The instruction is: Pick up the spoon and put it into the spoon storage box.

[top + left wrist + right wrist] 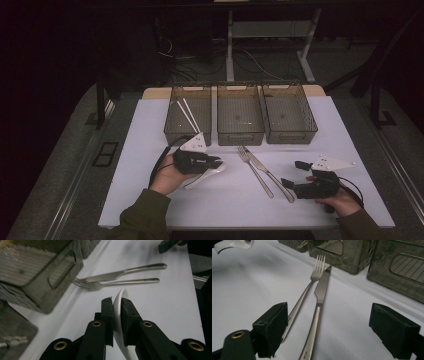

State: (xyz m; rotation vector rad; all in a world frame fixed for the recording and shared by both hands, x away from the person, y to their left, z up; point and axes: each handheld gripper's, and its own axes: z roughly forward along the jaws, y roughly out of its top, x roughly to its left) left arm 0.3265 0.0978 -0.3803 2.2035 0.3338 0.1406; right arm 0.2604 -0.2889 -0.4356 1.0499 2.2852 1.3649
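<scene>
On the white table [150, 200], three bins stand at twelve o'clock. The left gripper [117, 305] is clamped on a white spoon [119, 300]. The right gripper [329, 327], jaws wide, faces knife [318, 315] and fork [305, 293], handles nearest it, long axes toward twelve.

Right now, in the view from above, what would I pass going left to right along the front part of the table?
Left gripper clamped on a white spoon → fork → knife → right gripper, jaws spread apart.
</scene>
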